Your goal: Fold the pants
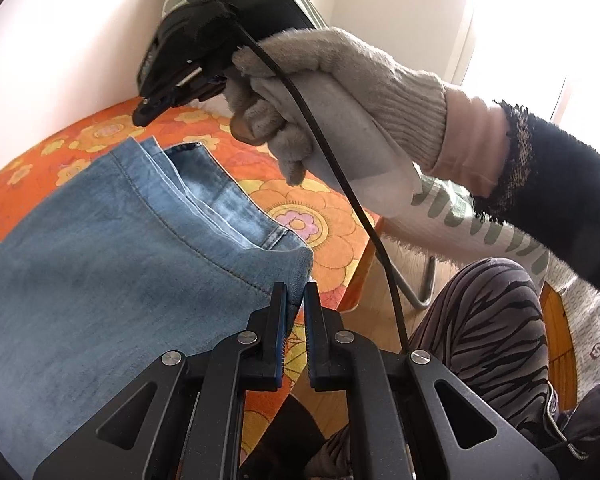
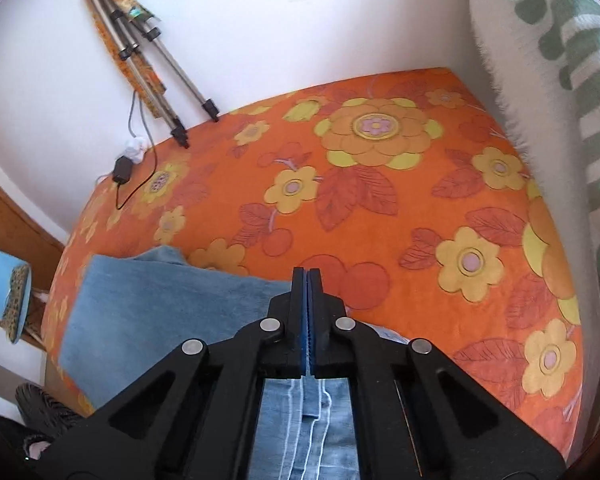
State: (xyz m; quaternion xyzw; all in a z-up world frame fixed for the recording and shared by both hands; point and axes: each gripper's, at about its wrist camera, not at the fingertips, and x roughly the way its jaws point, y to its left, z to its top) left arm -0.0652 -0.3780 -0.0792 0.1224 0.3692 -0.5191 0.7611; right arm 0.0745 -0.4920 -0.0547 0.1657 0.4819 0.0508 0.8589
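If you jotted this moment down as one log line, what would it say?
task: fold pants | left gripper: shut on jeans corner | right gripper: shut, empty, over jeans | surface: orange floral bedspread

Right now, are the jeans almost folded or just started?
Partly done. The jeans already lie doubled in layers on the flowery bedspread. The left gripper is pinching a corner of them; the right gripper is shut with nothing in it. Another fold and smoothing probably remain.
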